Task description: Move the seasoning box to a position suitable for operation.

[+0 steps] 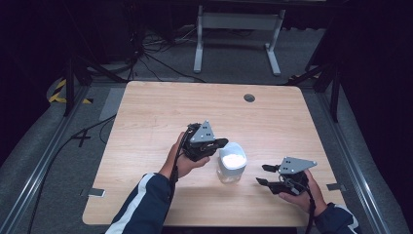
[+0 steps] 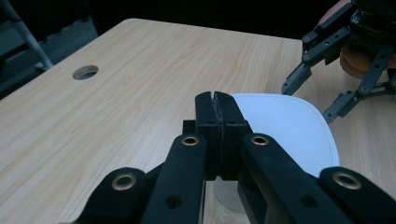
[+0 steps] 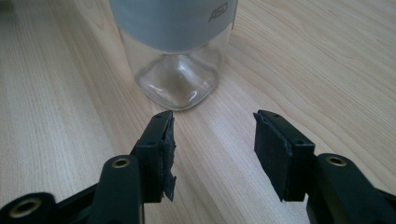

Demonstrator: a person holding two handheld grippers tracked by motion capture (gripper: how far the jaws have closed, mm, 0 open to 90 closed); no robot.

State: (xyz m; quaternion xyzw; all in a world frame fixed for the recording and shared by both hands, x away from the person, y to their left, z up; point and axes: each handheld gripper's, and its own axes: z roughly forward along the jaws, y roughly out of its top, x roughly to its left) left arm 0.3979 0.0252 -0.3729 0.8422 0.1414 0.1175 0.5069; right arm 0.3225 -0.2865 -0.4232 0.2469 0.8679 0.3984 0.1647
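Observation:
A clear square jar (image 1: pixel 232 168) with a white lid (image 1: pixel 233 157) stands upright on the wooden table (image 1: pixel 160 112), right of centre. My left gripper (image 1: pixel 223 143) is shut with nothing between its jaws, its tips just over the lid's left edge. In the left gripper view the shut jaws (image 2: pixel 216 100) sit in front of the white lid (image 2: pixel 289 128), and the right gripper (image 2: pixel 310 100) shows beyond it. My right gripper (image 1: pixel 263 174) stands open a short way to the right of the jar, pointing at it. The jar's base (image 3: pixel 180 79) lies just ahead of those open jaws (image 3: pixel 212 128), apart from them.
A round cable hole (image 1: pixel 249 98) sits near the table's far edge, also seen from the left gripper (image 2: pixel 85 72). Beyond the table stands a white desk frame (image 1: pixel 237 29), with cables (image 1: pixel 146 53) on the floor. Bare wood lies to the left and at the back.

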